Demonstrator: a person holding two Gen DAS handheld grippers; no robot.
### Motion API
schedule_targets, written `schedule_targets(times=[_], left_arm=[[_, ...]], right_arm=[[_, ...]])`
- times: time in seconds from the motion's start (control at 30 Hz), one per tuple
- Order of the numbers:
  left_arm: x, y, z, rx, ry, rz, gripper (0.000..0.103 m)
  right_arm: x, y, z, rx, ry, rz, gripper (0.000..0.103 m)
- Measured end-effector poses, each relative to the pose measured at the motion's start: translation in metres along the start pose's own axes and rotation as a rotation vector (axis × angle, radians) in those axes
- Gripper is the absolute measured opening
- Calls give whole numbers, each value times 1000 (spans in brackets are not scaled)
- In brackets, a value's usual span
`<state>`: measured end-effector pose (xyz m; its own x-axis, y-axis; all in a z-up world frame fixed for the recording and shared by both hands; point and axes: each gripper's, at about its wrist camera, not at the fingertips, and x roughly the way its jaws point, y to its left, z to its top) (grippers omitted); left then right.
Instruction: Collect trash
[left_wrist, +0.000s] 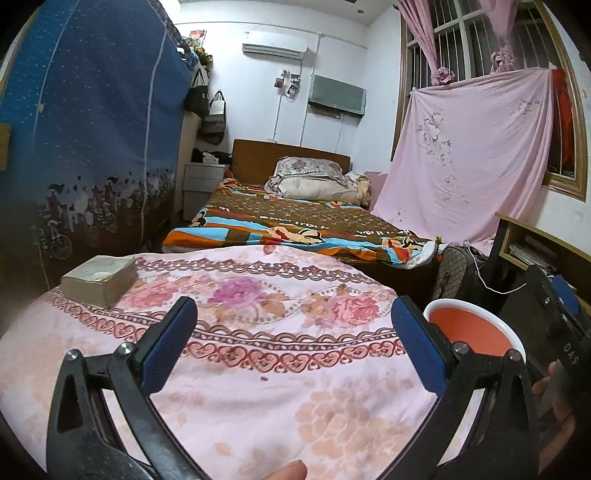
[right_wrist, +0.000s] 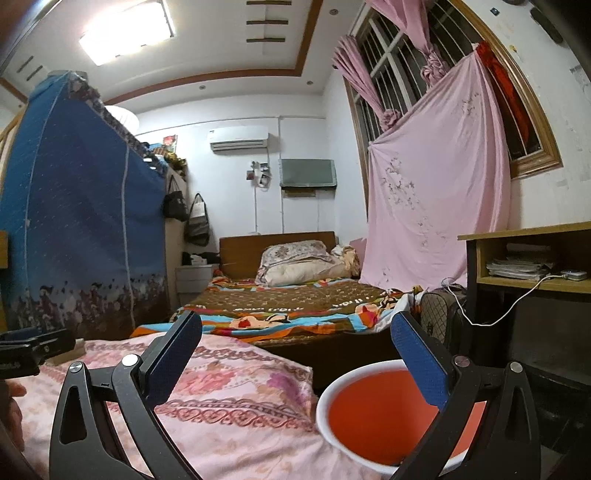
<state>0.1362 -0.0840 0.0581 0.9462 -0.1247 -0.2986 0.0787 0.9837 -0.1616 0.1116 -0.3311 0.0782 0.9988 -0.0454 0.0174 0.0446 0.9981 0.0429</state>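
An orange bin with a white rim (right_wrist: 373, 413) stands at the right edge of a table under a pink floral cloth (left_wrist: 258, 350); it also shows in the left wrist view (left_wrist: 472, 328). A tan box-like block (left_wrist: 99, 277) lies on the cloth at the far left. A tiny dark speck (left_wrist: 264, 378) lies on the cloth. My left gripper (left_wrist: 293, 325) is open and empty above the cloth. My right gripper (right_wrist: 295, 339) is open and empty, its right finger over the bin. The right gripper's body (left_wrist: 554, 306) shows at the right of the left wrist view.
A bed with a colourful blanket (left_wrist: 295, 221) lies beyond the table. A blue fabric wardrobe (left_wrist: 92, 129) stands left. A wooden desk with papers (right_wrist: 528, 258) and a checked bag (right_wrist: 439, 317) stand right. A pink sheet (left_wrist: 469, 155) hangs under the window.
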Motion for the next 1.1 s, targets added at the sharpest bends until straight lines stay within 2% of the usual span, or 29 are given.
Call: schedule_targets(times=[0.6, 1.1], left_arm=[[-36, 35, -24, 22, -40, 85, 92], [-46, 47, -50, 33, -44, 85, 92]], right_arm=[[-28, 45, -18, -51, 63, 96, 103], [-44, 61, -43, -92, 117, 84, 103]])
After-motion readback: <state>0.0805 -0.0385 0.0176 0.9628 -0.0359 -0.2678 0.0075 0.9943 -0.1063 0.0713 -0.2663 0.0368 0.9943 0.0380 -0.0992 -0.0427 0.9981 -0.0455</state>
